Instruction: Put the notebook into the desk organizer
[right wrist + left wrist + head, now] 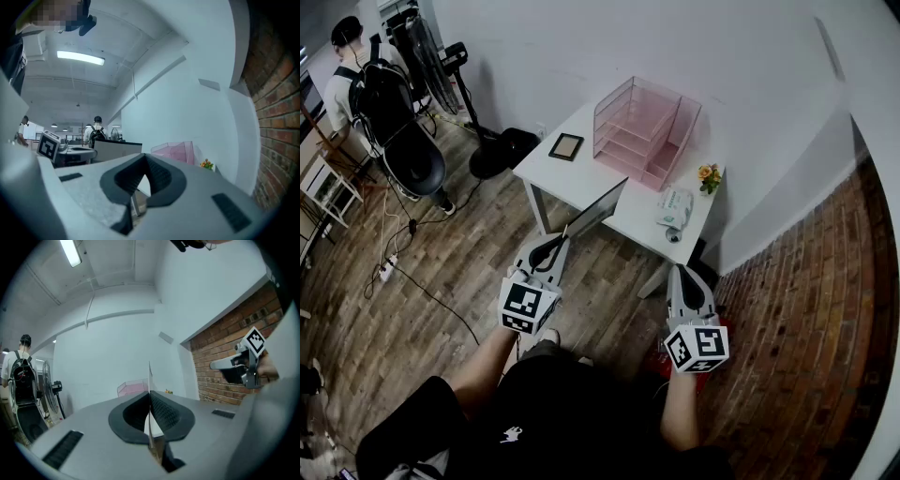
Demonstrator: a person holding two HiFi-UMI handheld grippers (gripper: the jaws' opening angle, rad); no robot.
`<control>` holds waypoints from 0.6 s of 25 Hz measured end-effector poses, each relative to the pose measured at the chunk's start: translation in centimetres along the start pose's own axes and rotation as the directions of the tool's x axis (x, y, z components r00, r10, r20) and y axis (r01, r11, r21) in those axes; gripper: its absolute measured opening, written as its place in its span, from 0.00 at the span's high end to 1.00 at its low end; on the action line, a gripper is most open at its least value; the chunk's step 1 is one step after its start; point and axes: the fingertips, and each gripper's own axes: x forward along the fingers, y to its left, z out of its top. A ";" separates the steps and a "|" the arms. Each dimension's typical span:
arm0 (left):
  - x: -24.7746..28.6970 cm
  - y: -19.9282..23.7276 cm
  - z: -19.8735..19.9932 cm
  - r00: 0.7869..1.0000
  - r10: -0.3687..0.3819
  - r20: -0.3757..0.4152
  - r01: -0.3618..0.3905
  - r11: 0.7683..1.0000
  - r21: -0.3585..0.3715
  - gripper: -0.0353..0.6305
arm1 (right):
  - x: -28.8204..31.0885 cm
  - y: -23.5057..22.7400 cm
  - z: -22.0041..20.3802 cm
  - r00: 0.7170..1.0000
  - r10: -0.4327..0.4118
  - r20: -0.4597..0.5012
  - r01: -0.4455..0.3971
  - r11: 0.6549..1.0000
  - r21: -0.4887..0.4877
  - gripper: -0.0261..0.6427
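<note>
Notebook (598,208) perhaps just over table (581,173) edge

In the left gripper view the notebook (150,380) shows only as a thin edge. Its cover cannot be told, and its lower end vanishes between the closed jaws. The desk organizer (133,387) there is mostly hidden behind the left gripper (150,399). In the head view, the flat dark thing (566,146) at ten o'clock on the table (558,173) and the white packet (675,208) at four o'clock are too small to tell. A person (342,84) at the picture's ten o'clock is small and half lost at the dark rim.
</note>
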 end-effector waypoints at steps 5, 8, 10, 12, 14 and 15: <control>0.3 0.2 0.6 1.000 0.010 0.015 -0.010 1.000 0.000 0.93 | 0.4 0.5 0.3 1.000 0.020 0.013 -0.020 1.000 0.012 0.96; 0.4 0.2 0.9 1.000 0.013 0.019 -0.013 1.000 -0.001 0.93 | 0.3 0.4 0.3 1.000 0.026 0.016 -0.027 1.000 0.011 0.96; 0.5 0.0 1.0 1.000 0.013 0.018 -0.013 1.000 0.003 0.93 | 0.3 0.3 0.4 0.999 0.028 0.016 -0.028 1.000 0.012 0.96; 0.6 -0.1 1.1 1.000 0.012 0.019 -0.012 1.000 0.009 0.93 | 0.2 0.1 0.4 0.999 0.027 0.018 -0.027 1.000 0.015 0.96; 0.8 -0.4 1.2 1.000 0.010 0.019 -0.010 1.000 0.013 0.93 | 0.0 -0.2 0.4 0.999 0.024 0.020 -0.025 1.000 0.019 0.96; 0.8 -0.5 1.2 1.000 0.008 0.019 -0.008 1.000 0.013 0.93 | 0.0 -0.3 0.4 1.000 0.023 0.022 -0.023 1.000 0.021 0.96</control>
